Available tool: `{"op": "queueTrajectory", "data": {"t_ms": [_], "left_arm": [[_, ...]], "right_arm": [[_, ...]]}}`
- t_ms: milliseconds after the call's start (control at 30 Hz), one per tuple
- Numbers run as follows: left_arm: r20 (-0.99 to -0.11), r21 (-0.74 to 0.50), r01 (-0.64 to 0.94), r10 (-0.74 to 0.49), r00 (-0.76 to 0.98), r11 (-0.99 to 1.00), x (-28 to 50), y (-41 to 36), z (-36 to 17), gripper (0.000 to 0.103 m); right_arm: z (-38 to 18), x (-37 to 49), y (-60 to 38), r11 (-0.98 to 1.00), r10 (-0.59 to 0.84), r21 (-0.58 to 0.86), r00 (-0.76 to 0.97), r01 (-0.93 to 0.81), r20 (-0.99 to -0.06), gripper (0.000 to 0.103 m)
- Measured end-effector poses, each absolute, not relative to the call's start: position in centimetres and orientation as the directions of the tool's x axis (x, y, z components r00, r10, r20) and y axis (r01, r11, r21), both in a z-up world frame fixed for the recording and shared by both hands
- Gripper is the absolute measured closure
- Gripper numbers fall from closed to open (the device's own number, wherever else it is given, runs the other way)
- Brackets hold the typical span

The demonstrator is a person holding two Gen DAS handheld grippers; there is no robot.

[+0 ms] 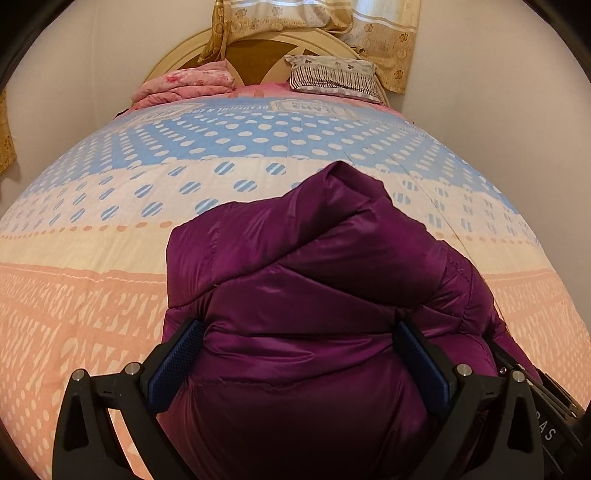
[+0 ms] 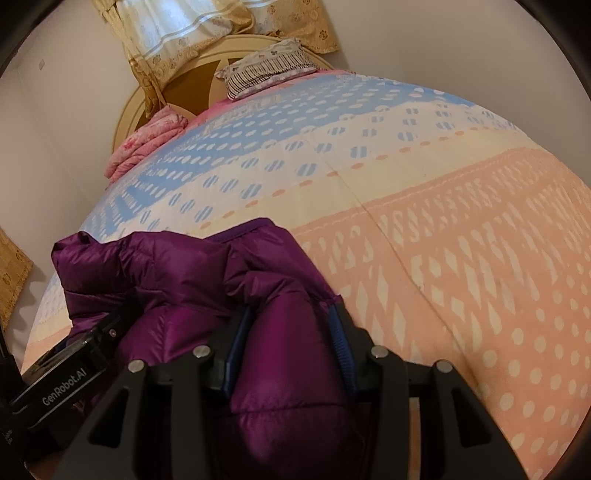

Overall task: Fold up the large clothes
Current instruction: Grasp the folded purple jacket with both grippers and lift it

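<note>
A shiny purple puffer jacket (image 1: 295,280) lies bunched on the bed. In the left wrist view my left gripper (image 1: 299,325) has its blue-padded jaws wide apart with a thick fold of the jacket filling the gap and pressing on both pads. In the right wrist view my right gripper (image 2: 291,314) is shut on another thick fold of the same jacket (image 2: 177,269). The left gripper's body (image 2: 70,373) shows at the lower left of the right wrist view, and part of the right gripper's body shows at the lower right edge of the left wrist view.
The bed cover (image 1: 110,240) has blue dotted, cream and peach bands. At the headboard (image 1: 255,48) lie a folded pink blanket (image 1: 188,86) and a striped pillow (image 1: 332,75). A gold curtain (image 1: 314,18) hangs behind. Walls flank the bed.
</note>
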State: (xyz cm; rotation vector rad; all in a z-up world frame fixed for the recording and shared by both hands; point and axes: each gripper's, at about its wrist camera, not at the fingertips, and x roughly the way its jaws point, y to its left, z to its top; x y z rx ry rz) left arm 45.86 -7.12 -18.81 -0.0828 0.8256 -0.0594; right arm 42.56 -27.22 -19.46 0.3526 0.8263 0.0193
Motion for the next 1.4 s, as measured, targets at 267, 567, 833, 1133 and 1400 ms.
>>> {"op": "queueTrajectory", "data": {"t_ms": [267, 567, 833, 1133, 1400], "left_arm": [[-0.743, -0.084, 0.014, -0.072, 0.666, 0.996, 46.1, -7.3, -19.2, 0.001], [-0.757, -0.049, 0.011, -0.044, 0.652, 0.999, 46.4, -7.7, -19.6, 0.001], [-0.765, -0.033, 0.013, -0.034, 0.643, 0.999, 46.6, -7.8, -19.9, 0.001], [-0.766, -0.024, 0.013, -0.027, 0.642, 1.000, 46.7, -7.9, -20.1, 0.001], [-0.765, -0.023, 0.014, -0.027, 0.643, 1.000, 46.7, -7.9, -20.1, 0.001]], "right_arm": [[-19.7, 42.8, -27.0, 0.950, 0.136, 0.287, 0.666, 0.122, -0.733, 0.057], [-19.8, 43.1, -26.8, 0.957, 0.120, 0.261, 0.653, 0.124, -0.748, 0.056], [-19.8, 43.3, -26.6, 0.959, 0.119, 0.256, 0.645, 0.123, -0.755, 0.055], [-19.9, 43.4, -26.6, 0.960, 0.117, 0.253, 0.646, 0.122, -0.754, 0.055], [-19.9, 43.5, -26.4, 0.965, 0.098, 0.229, 0.640, 0.125, -0.762, 0.053]]}}
